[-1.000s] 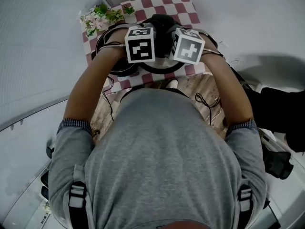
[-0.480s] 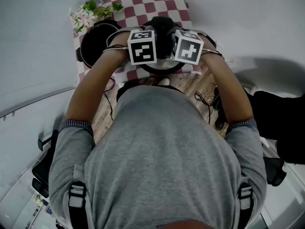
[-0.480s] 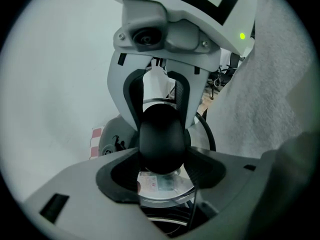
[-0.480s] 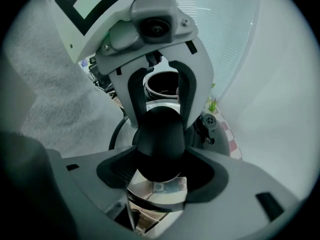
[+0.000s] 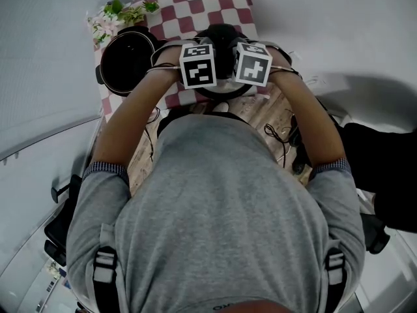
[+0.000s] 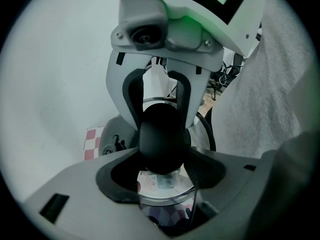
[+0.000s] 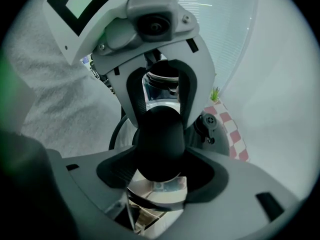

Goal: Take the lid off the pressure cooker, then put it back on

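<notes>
- Over the last second the open pot (image 5: pixel 127 52) has come out from under my left forearm. The lid is no longer above it, so I judge the removal done and the refit still ahead.
- My left gripper (image 6: pixel 161 164) and right gripper (image 7: pixel 161 171) both clamp the black knob (image 6: pixel 160 139) from opposite sides, jaws spread wide around it. The glass lid (image 6: pixel 165 196) hangs just below the jaws, and the pot stands off to their side.
- Count: one pot, one lid, one knob, two grippers, one checked cloth (image 5: pixel 208 5), one flower sprig (image 5: pixel 104 25).

grey shirt (image 5: pixel 221 201), checked cuffs (image 5: pixel 103 170), black harness straps (image 5: pixel 104 272).
</notes>
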`<state>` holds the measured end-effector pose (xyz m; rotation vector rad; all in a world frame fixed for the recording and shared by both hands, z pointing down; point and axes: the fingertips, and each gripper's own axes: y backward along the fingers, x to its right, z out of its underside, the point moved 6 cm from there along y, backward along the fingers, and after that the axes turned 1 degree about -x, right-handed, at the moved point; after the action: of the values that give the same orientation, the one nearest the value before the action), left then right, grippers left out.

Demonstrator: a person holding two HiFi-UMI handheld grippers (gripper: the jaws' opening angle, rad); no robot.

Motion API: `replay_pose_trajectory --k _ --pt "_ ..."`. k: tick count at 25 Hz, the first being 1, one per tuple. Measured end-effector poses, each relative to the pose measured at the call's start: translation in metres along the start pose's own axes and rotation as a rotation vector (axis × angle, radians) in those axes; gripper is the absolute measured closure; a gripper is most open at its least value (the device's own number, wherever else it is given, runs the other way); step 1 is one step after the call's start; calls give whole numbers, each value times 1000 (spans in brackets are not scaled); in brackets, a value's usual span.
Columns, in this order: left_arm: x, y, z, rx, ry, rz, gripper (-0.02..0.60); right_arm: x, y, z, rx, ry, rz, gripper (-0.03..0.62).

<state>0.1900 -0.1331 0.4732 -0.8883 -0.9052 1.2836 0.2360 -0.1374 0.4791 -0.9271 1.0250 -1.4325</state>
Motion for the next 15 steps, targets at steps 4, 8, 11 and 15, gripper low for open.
replay_pose_trajectory --k 4,8,11,15 --pt "-4 -15 1 0 8 0 285 5 -12 9 -13 2 -6 303" --pt "-5 -32 2 -8 21 12 285 6 -25 19 -25 4 -22 303" --pt "-6 -44 4 -8 35 20 285 8 -34 26 -29 3 -36 303" --pt "-8 -61 5 -7 43 21 285 11 -48 36 -42 3 -42 303"
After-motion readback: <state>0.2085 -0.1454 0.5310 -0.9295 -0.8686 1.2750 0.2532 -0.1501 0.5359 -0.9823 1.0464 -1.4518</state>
